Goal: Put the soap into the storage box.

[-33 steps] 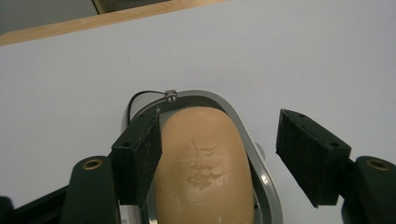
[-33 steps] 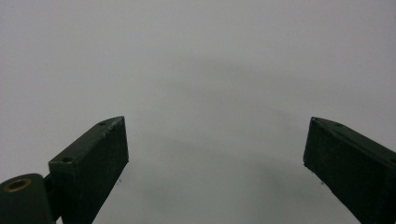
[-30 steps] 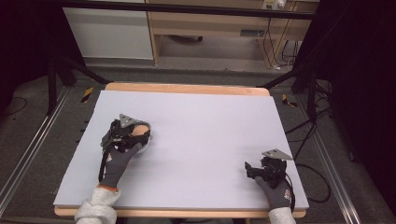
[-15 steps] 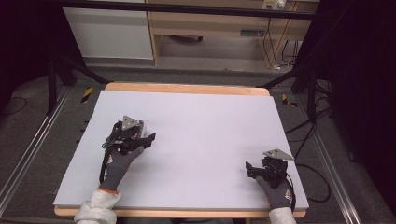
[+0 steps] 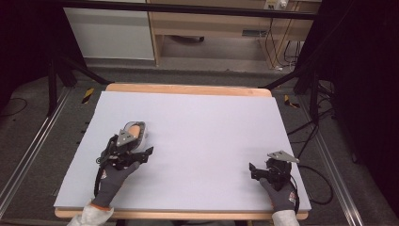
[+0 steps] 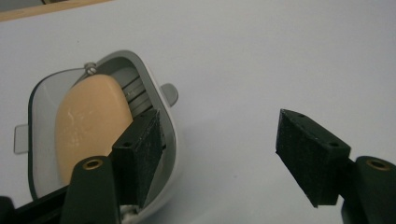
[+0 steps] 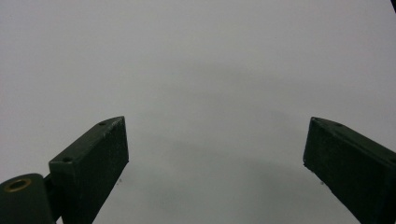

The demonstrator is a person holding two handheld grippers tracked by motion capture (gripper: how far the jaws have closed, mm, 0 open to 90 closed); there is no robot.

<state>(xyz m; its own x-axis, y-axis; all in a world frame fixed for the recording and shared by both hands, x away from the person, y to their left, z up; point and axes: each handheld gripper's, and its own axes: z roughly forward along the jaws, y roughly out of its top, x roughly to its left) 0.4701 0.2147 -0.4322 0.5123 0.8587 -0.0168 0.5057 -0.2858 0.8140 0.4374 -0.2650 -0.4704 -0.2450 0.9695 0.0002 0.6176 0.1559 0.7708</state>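
A grey soap dish [image 5: 142, 128] holding a peach bar of soap [image 5: 134, 129] lies on the left part of the white tabletop [image 5: 207, 117]. My left gripper [image 5: 141, 147] sits just on the near side of it, open. In the left gripper view the soap [image 6: 88, 126] fills the dish [image 6: 155, 91]. The left gripper [image 6: 217, 121] has its left jaw over the dish's near rim and its right jaw over bare table. My right gripper [image 5: 261, 167] rests near the front right corner. It [image 7: 215, 126] is open, with bare white surface between its jaws.
The white top lies on a wooden table [image 5: 188, 89] whose edge shows at the far side. Dark floor, metal rails [image 5: 28, 155] and cables [image 5: 320, 174] surround the table. A cabinet [image 5: 110, 28] and shelf unit [image 5: 221, 28] stand beyond it.
My left gripper has drawn back toward the near edge, and the soap dish now shows beyond it. The right gripper has stayed in place.
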